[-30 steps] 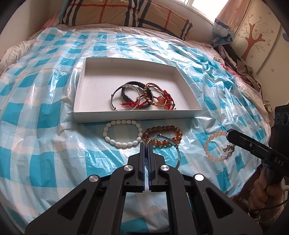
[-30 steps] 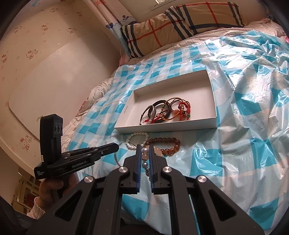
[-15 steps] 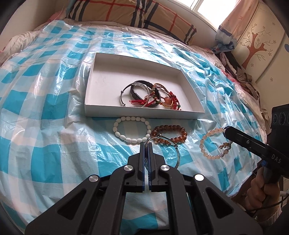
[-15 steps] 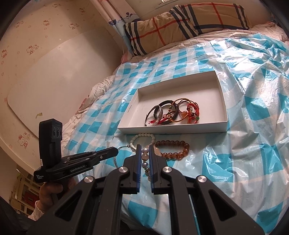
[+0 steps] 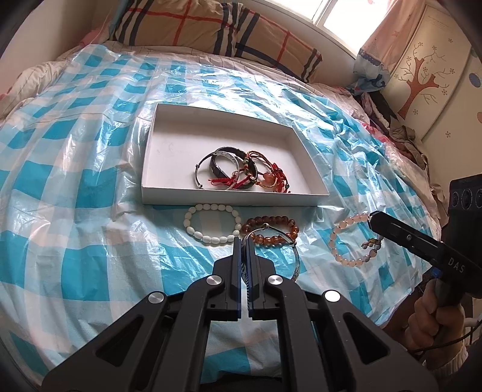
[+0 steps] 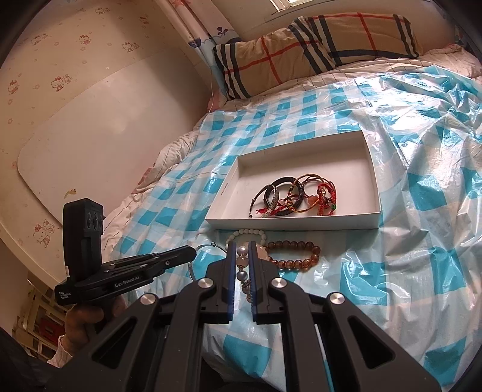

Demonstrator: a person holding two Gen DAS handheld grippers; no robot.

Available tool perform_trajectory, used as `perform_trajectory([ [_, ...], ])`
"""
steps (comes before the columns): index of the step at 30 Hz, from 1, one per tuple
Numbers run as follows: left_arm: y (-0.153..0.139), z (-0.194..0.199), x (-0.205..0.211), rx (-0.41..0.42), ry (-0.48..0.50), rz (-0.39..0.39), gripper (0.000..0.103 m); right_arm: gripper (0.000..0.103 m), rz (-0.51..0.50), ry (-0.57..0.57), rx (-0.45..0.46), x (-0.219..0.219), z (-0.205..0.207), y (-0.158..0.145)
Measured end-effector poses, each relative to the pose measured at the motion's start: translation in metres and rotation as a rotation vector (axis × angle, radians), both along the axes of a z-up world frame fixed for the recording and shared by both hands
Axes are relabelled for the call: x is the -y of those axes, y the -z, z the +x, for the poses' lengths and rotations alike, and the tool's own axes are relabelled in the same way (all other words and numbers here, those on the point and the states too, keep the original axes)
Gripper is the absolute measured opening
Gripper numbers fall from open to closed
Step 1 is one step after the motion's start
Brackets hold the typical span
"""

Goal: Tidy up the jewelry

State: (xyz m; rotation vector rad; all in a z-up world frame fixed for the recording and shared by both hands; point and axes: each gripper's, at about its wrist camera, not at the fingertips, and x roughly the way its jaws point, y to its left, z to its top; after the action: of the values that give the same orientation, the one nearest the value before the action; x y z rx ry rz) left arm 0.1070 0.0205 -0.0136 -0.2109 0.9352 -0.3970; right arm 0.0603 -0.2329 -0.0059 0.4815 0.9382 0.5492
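My left gripper [image 5: 244, 241] clamps the silver bangle [image 5: 296, 259]; my right gripper [image 6: 242, 250] clamps the pink bead bracelet [image 5: 346, 241] (white tray [image 5: 229, 199] beyond).

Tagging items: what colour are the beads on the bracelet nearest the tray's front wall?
White bracelet, oval milky beads; clearest in the left wrist view.

I count one white box [image 5: 168, 169] on the bed holding a tangle of bracelets [image 5: 241, 172] too knotted to number, four loose bracelets near the bed's near edge, namely white-beaded [image 5: 211, 223], amber-beaded [image 5: 271, 230], pink-beaded [image 5: 349, 241] and silver bangle [image 5: 296, 256], plus one plaid pillow [image 5: 211, 27].
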Motion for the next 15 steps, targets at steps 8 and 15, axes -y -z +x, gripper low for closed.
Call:
perform_trajectory([
  [8,-0.002,-0.002,0.002,0.0,0.005,0.002,0.002,0.009,0.001,0.001,0.003,0.002,-0.002,-0.001],
  [15,0.008,0.002,0.003,-0.019,0.005,0.003,0.002,0.009,0.006,-0.005,-0.013,0.004,-0.001,0.005],
])
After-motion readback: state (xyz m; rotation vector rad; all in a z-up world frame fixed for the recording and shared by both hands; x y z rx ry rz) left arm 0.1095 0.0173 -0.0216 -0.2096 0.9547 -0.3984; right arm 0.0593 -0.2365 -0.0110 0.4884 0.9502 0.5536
